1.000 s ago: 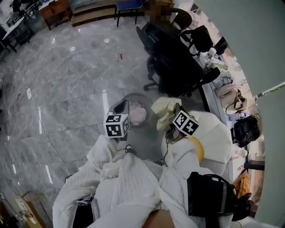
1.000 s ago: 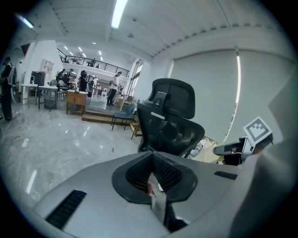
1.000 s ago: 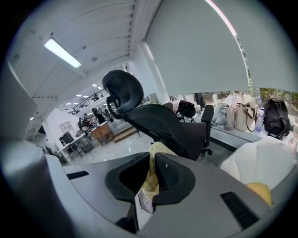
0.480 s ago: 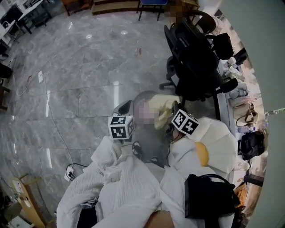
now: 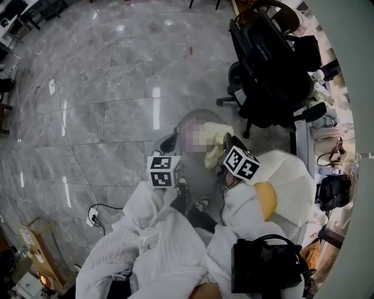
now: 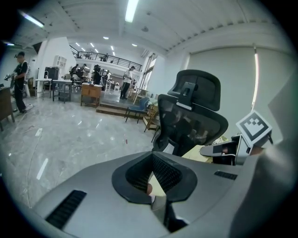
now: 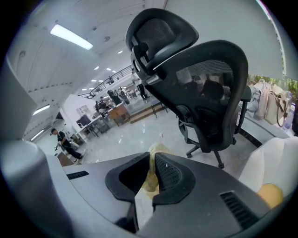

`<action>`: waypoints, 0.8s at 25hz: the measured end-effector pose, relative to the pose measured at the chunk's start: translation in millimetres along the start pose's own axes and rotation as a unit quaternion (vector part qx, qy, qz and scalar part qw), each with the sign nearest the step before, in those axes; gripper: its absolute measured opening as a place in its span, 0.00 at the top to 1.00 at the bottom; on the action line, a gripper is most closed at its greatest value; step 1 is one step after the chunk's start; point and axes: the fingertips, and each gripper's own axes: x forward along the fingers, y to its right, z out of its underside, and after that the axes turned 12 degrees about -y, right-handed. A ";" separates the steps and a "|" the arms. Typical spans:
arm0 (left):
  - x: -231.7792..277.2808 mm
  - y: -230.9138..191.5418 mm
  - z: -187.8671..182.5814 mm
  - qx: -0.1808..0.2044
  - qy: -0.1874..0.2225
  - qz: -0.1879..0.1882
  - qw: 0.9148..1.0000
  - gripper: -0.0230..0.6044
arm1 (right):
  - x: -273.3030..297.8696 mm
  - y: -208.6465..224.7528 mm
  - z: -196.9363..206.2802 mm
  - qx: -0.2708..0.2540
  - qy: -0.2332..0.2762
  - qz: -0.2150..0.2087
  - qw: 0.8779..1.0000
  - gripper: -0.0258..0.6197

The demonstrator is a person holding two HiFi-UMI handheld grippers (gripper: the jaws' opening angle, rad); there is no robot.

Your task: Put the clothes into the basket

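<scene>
Floor (image 5: 105, 87): polished grey marble-look tiles with bright light reflections, filling the head view from 9 to 12 o'clock. A white power strip (image 5: 93, 215) with trailing cable lies at 8 o'clock. Black mesh office chair (image 5: 269, 64) with headrest at 1 o'clock, beside a desk (image 5: 300, 146) with bags (image 5: 334, 191) at 3 o'clock. Hall beyond: white wall (image 6: 233, 60), ceiling strip lights (image 6: 132, 9), railed mezzanine (image 6: 107, 59), wooden tables (image 6: 91, 92), one blue chair (image 6: 138, 106).
</scene>
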 end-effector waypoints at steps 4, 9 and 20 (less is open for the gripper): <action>35.9 -7.1 2.9 0.011 -0.016 0.007 1.000 0.95 | 44.3 9.1 7.6 0.012 -0.017 0.003 1.000 0.89; 82.5 -20.2 9.8 0.014 -0.035 0.019 0.999 0.95 | 105.4 21.1 25.0 0.014 -0.041 0.015 0.999 0.89; 133.2 -40.6 26.6 -0.006 -0.054 0.017 0.998 0.95 | 177.4 48.1 54.9 0.045 -0.084 0.053 0.994 0.83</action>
